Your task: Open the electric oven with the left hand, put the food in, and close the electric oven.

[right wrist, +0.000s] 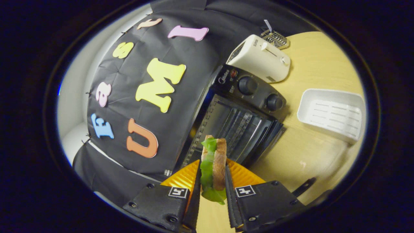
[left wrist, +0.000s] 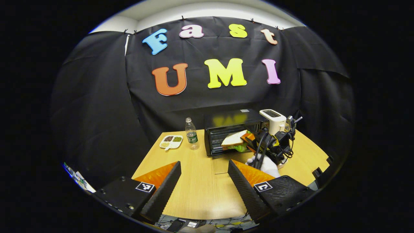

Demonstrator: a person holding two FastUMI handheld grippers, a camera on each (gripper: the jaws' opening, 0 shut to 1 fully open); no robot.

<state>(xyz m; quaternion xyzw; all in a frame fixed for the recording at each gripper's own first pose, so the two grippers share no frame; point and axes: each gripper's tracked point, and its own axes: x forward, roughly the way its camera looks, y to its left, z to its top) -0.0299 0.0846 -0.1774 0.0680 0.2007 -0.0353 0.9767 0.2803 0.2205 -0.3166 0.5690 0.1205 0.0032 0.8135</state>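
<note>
The black electric oven (left wrist: 226, 124) stands at the back of the wooden table with its door (left wrist: 226, 163) folded down flat. In the left gripper view, the right gripper (left wrist: 249, 139), held by a white-gloved hand (left wrist: 266, 165), carries a sandwich (left wrist: 233, 139) at the oven's mouth. My left gripper (left wrist: 203, 181) hangs open over the table's front, holding nothing. In the right gripper view, the right gripper (right wrist: 212, 184) is shut on the sandwich (right wrist: 213, 165) of bread and lettuce, just before the oven's open cavity (right wrist: 239, 129).
A water bottle (left wrist: 192, 133) and a divided white dish (left wrist: 171, 141) of grains stand left of the oven. A white toaster (right wrist: 260, 58) sits beside the oven's knobs (right wrist: 247, 85). A white tray (right wrist: 331, 113) lies on the table (right wrist: 317, 64) nearby.
</note>
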